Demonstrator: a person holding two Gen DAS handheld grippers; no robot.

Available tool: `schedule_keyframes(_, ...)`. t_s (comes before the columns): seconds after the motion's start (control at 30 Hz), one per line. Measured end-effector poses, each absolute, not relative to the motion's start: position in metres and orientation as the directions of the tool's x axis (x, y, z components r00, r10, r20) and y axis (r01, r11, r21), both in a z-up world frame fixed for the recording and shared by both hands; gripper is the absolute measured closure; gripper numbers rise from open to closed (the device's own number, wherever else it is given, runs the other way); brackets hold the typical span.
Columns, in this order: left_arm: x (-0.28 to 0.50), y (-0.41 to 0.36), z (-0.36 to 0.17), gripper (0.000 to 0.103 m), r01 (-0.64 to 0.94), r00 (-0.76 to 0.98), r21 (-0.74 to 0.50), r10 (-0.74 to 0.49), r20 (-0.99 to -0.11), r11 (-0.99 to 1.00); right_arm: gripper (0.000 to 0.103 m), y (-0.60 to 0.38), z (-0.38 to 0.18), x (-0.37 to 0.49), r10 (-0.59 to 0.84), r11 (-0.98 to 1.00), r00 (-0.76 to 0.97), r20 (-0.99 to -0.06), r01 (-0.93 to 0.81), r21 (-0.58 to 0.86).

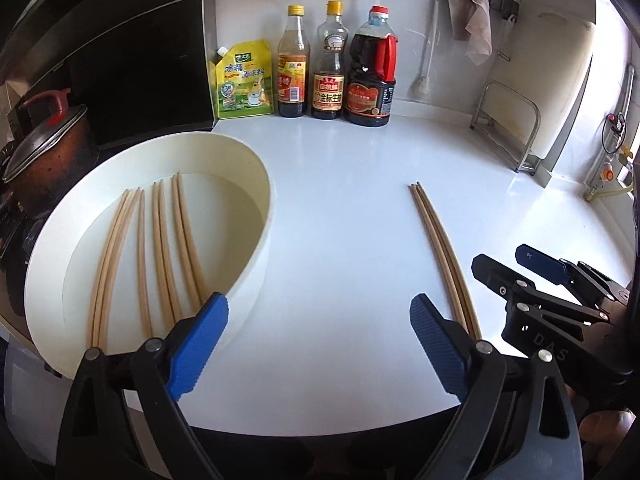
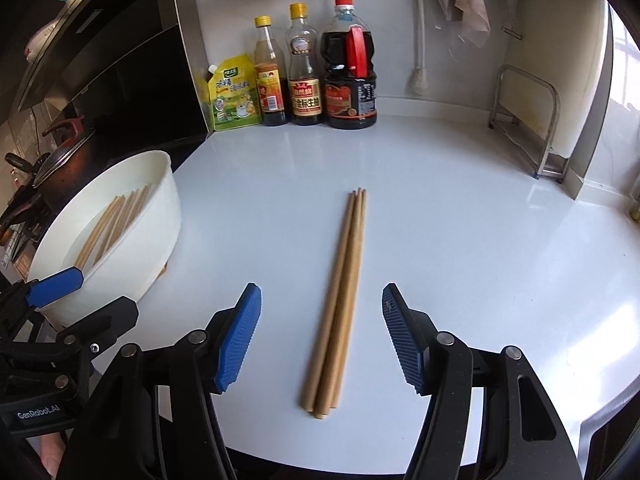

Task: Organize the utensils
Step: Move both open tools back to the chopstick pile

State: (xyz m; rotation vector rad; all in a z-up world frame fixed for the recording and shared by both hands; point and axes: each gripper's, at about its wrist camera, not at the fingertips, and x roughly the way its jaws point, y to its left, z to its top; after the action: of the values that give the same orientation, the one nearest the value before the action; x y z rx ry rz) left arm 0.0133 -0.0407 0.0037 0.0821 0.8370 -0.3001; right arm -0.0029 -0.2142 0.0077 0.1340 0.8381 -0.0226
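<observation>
A white round basin [image 1: 256, 240] [image 2: 156, 248] on the left holds several wooden chopsticks [image 1: 168, 248] [image 2: 116, 220] lying side by side. A small bundle of wooden chopsticks [image 2: 340, 300] [image 1: 444, 256] lies on the white counter. My right gripper [image 2: 322, 336] stands open with that bundle between its blue pads, not touching it. My left gripper [image 1: 320, 344] is open wide over the counter, its left finger [image 1: 200, 348] at the basin's near rim, nothing between the pads. The right gripper [image 1: 520, 264] shows at the right edge of the left wrist view.
Three sauce bottles [image 1: 332, 64] [image 2: 308, 68] and a yellow pouch [image 1: 244, 80] stand at the back wall. A metal rack [image 2: 528, 120] with a white board is back right. A lidded pot [image 1: 44, 152] sits left of the basin. Cloths hang from a wall rail [image 1: 476, 20].
</observation>
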Motion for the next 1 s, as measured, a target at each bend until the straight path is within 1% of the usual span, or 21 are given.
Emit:
schedule_keyframes(0.2, 0.013, -0.062, 0.004, 0.012, 0.310, 0.642, -0.040, -0.240, -0.728, 0.950, 0.040, -0.246, -0.009, -0.006, 0.016, 0.984, 0.642, -0.767, 0.126, 0.126)
schedule_keyframes(0.3, 0.017, -0.072, 0.002, 0.010, 0.323, 0.637, -0.040, -0.248, -0.730, 0.945, 0.040, -0.257, -0.017, -0.004, 0.004, 0.981, 0.622, -0.783, 0.150, 0.124)
schedule_keyframes(0.4, 0.021, -0.084, -0.005, 0.008, 0.342, 0.622, -0.030, -0.250, -0.742, 0.939, 0.037, -0.263, -0.024, 0.002, -0.003, 0.980, 0.604, -0.797, 0.159, 0.117)
schedule_keyframes(0.6, 0.027, -0.103, -0.018, 0.007, 0.356, 0.619, 0.046, -0.198, -0.760, 0.933, 0.037, -0.267, -0.033, 0.016, 0.002, 0.982, 0.578, -0.816, 0.153, 0.111)
schedule_keyframes(0.7, 0.030, -0.103, -0.020, 0.007, 0.338, 0.616, 0.061, -0.172, -0.769, 0.939, 0.037, -0.266, -0.037, 0.021, 0.007, 0.984, 0.570, -0.822, 0.143, 0.107)
schedule_keyframes(0.8, 0.036, -0.095, -0.023, 0.007, 0.309, 0.606, 0.042, -0.162, -0.779, 0.950, 0.037, -0.263, -0.039, 0.027, 0.016, 0.986, 0.569, -0.822, 0.130, 0.109)
schedule_keyframes(0.9, 0.042, -0.089, -0.030, 0.007, 0.296, 0.566, 0.002, -0.174, -0.806, 0.955, 0.037, -0.258, -0.039, 0.033, 0.018, 0.989, 0.567, -0.823, 0.111, 0.099)
schedule_keyframes(1.0, 0.042, -0.085, -0.032, 0.007, 0.288, 0.564, -0.026, -0.192, -0.803, 0.957, 0.037, -0.254, -0.039, 0.042, 0.022, 0.991, 0.567, -0.823, 0.098, 0.094)
